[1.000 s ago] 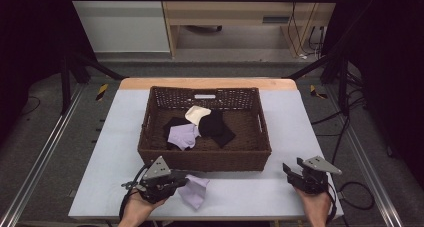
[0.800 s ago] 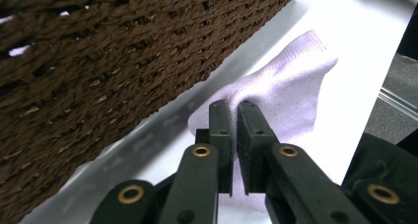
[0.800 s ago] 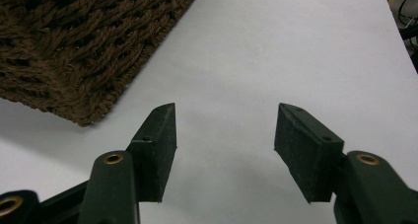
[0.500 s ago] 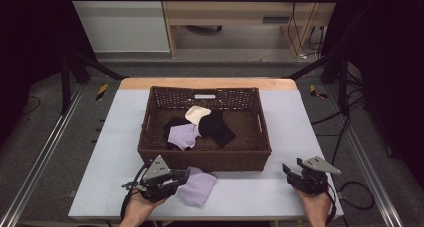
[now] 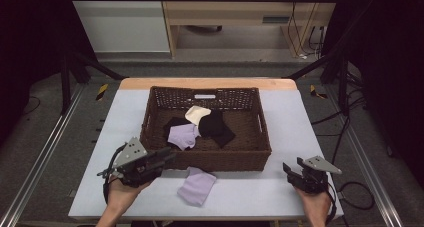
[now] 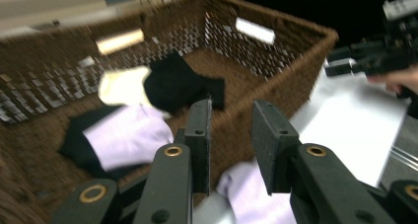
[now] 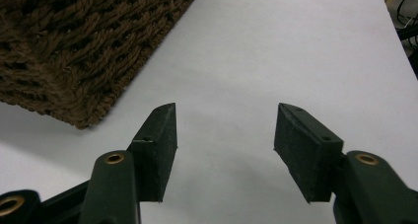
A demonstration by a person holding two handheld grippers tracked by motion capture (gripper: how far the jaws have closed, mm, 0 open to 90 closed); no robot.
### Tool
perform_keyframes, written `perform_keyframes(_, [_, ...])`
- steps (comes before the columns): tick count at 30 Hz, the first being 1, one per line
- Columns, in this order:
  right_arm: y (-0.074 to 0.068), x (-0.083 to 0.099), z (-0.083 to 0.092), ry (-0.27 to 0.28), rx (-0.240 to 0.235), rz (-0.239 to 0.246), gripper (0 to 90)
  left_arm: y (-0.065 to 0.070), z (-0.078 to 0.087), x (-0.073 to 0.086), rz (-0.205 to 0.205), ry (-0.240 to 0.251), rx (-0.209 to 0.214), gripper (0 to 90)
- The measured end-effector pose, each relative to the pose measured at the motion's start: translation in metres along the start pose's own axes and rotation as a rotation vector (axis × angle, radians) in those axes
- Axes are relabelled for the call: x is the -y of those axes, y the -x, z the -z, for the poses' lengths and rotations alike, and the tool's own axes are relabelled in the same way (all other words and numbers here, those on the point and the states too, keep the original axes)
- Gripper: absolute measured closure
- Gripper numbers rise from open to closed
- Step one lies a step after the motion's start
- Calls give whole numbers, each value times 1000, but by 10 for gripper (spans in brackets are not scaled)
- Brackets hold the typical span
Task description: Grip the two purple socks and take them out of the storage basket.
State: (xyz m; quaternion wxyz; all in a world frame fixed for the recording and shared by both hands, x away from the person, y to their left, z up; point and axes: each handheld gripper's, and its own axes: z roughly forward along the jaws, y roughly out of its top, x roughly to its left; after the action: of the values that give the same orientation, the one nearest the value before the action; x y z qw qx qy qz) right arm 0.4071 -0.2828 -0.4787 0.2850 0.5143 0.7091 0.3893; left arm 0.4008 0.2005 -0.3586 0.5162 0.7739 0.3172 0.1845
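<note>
Our left gripper [image 5: 167,157] has just been opening, nothing between its jaws; the lilac cloth [image 5: 197,185] lies on the table before the basket [image 5: 260,137]. Our right gripper [image 5: 290,169] waits released; reaching in, we may snag the rim

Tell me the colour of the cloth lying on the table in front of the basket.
Pale lilac: the cloth shows best in the high view.

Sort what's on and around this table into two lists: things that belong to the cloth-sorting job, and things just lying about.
Part of the job:
- lilac cloth on the table
- wicker basket
- lilac cloth in the basket
- black cloth
- cream cloth
- left claw, open, empty

Lying about:
- floor cables
- wooden bench behind
</note>
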Motion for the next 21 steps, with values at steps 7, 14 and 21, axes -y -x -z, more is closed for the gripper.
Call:
perform_keyframes(7, [1, -1, 0, 10, 0, 4, 420, -20, -12, -38, -19, 3, -45, 664])
perform_keyframes(14, [1, -1, 0, 12, -1, 3, 419, -46, -39, -63, -10, -12, -124, 641])
perform_keyframes(21, [1, -1, -1, 9, -1, 4, 419, -65, -76, -69, -64, -47, -218, 626])
